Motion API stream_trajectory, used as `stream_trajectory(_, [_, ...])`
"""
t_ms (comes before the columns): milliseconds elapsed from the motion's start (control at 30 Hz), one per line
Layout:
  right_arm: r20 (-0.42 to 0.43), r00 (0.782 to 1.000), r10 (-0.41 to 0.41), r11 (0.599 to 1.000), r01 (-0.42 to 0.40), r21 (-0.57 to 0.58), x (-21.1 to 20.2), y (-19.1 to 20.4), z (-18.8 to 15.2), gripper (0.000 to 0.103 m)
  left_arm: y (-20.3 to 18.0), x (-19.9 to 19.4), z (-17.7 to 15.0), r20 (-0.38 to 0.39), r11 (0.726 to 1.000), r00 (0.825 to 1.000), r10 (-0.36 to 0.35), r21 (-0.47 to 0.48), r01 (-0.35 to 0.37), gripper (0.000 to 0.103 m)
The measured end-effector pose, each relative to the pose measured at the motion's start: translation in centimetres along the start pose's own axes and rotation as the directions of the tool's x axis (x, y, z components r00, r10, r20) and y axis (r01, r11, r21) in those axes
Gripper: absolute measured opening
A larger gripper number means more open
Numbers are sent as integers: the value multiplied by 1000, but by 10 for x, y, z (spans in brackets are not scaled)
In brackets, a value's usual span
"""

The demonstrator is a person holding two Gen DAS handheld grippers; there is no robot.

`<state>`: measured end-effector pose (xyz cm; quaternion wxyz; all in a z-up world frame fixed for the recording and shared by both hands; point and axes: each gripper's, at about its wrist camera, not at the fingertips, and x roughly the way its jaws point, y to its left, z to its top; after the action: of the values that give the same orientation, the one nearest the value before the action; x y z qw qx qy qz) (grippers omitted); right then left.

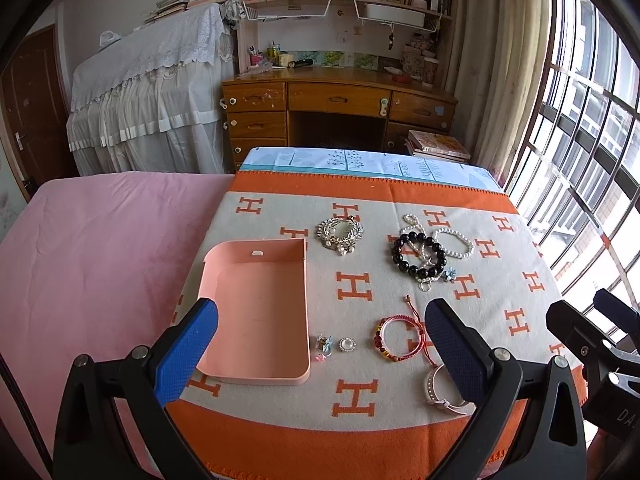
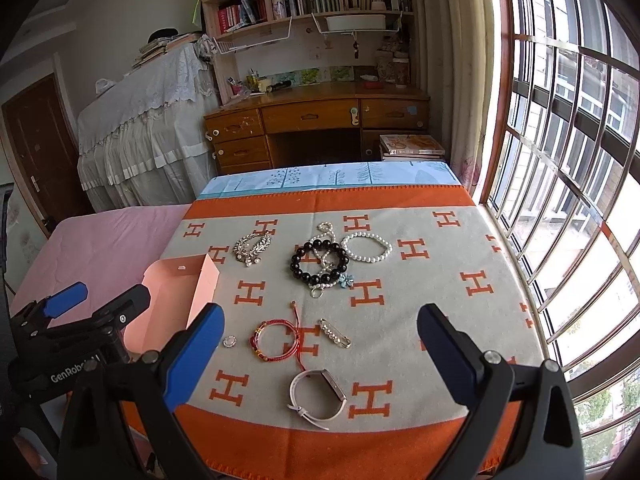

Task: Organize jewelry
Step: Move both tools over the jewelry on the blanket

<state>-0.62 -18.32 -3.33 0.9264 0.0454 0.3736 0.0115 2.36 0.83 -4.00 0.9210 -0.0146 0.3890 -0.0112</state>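
1. Two grippers hover over the near edge of the blanket, each with its jaws spread wide and nothing between them: the left gripper (image 1: 320, 344) and the right gripper (image 2: 320, 344).
2. Between the left gripper's blue pads lie the near end of a pink tray (image 1: 256, 312), two tiny charms (image 1: 323, 345), a round brooch (image 1: 347, 345) and a red cord bracelet (image 1: 394, 334).
3. A white watch (image 1: 436, 394) lies just behind the left gripper's right pad, partly hidden by it.
4. Between the right gripper's pads lie the same white watch, nearest the camera, the red cord bracelet beyond it, and a pearl pin (image 2: 335, 333) just right of the bracelet.
5. The tray sits open and upright at the left edge of the blanket (image 2: 420, 280), nothing inside it.
6. Farther back, a black bead bracelet (image 2: 319, 262) overlaps a pearl chain, with a small blue flower charm (image 2: 346, 281) at its near rim.
7. A white pearl bracelet (image 2: 367, 247) lies just right of the black one; a silver leaf piece (image 2: 252, 246) lies to its left, apart.
8. The blanket covers a bench beside a pink bed (image 1: 100, 248); a wooden desk (image 1: 340, 100) stands beyond, a barred window (image 2: 568, 160) to the right.
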Motion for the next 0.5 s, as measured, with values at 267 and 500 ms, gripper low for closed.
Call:
stream_trajectory(267, [-7, 1000, 14, 1000, -14, 2, 1, -3, -2, 98, -10, -2, -2, -15, 999, 1000, -11, 36, 12, 102])
stream_trajectory(500, [-4, 1000, 25, 999, -25, 23, -2, -12, -5, 98, -17, -4, -4, -23, 999, 1000, -18, 44, 19, 102])
